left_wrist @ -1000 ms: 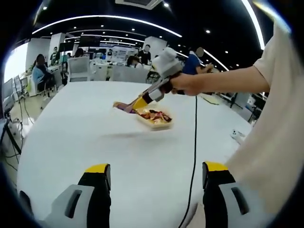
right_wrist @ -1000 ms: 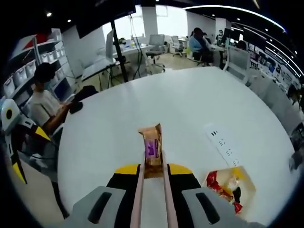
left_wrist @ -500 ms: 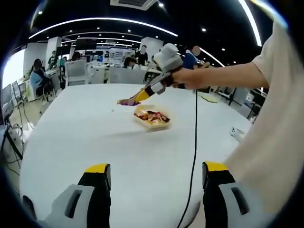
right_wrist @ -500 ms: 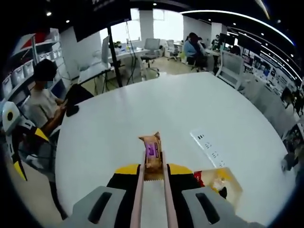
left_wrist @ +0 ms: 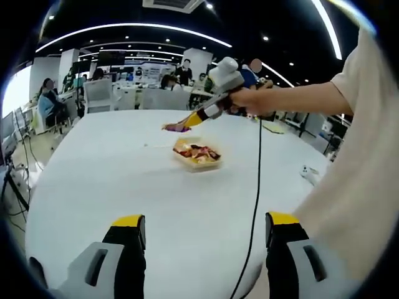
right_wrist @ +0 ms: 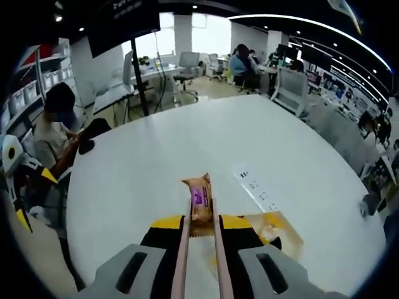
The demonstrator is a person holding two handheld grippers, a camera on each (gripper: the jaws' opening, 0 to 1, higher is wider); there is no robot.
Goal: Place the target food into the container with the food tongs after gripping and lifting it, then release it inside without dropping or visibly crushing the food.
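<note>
2 pink tong arms [right_wrist: 199, 249] run up between the right gripper's [right_wrist: 201, 225] yellow-tipped jaws and pinch narrow on a small wrapped snack [right_wrist: 199, 198], tan with a purple label, which stands on end in their tips. The jaws are squeezed in on the arms, which is what holds the tongs shut; the packet looks whole, not flattened. It hangs in the air above the white table [right_wrist: 187, 156], and the open container [right_wrist: 274, 232], already holding several wrapped snacks, lies just below and to the right of the gripper, partly hidden by its body. A white power strip [right_wrist: 254, 187] lies on the table just beyond the container.

From the left gripper view, the right gripper [left_wrist: 187, 124] reaches out from a person's hand [left_wrist: 246, 101] and holds the snack [left_wrist: 176, 128] up over the far edge of the container [left_wrist: 197, 154], clear of the rim. That height seems meant to carry the food over the wall without knocking it. The left gripper [left_wrist: 202, 255] waits low at the near table edge, jaws spread wide with nothing between them, well apart from the work.

I judge the carry nearly done: what is left is to lower over the container's middle and ease the squeeze gently.
</note>
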